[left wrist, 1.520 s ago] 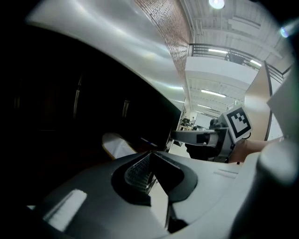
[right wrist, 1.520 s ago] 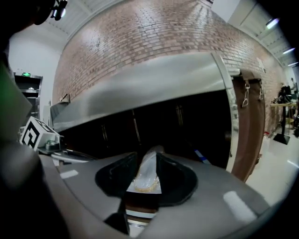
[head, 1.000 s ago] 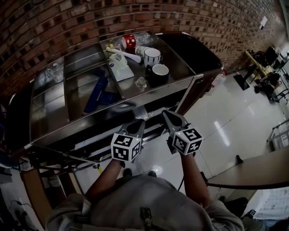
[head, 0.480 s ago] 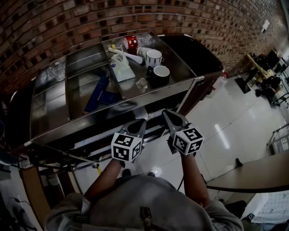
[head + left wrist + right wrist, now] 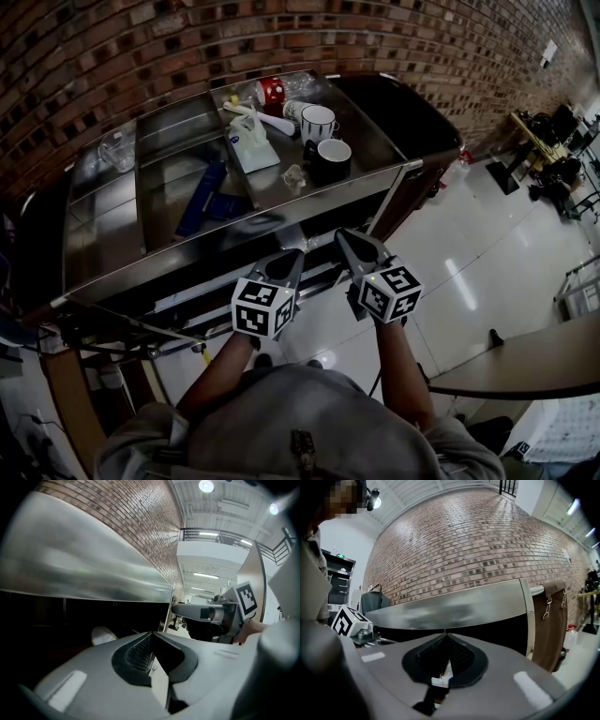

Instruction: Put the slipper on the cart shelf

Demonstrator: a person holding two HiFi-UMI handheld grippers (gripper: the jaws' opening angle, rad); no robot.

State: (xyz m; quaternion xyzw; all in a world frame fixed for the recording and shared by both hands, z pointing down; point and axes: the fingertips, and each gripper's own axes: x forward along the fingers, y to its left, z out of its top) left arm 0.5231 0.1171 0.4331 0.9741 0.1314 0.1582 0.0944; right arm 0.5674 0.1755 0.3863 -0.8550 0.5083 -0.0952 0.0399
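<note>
A blue slipper (image 5: 202, 194) lies in the sunken middle bay of the steel cart (image 5: 319, 199), seen in the head view. Both grippers hang side by side in front of the cart's front edge, apart from the slipper. My left gripper (image 5: 292, 254) (image 5: 151, 633) is shut with nothing between its jaws and points into the dark space under the top shelf. The right gripper (image 5: 341, 235) (image 5: 445, 633) is shut as well and empty, facing the cart's steel side. A pale rounded thing (image 5: 104, 635) shows inside the dark shelf; what it is I cannot tell.
On the cart top stand a white mug (image 5: 317, 119), a black mug (image 5: 331, 155), a red-labelled bottle (image 5: 271, 89), a white packet (image 5: 251, 142) and a glass (image 5: 114, 148). A brown bag (image 5: 551, 620) hangs at the cart's right end. A table (image 5: 534, 361) is at the right.
</note>
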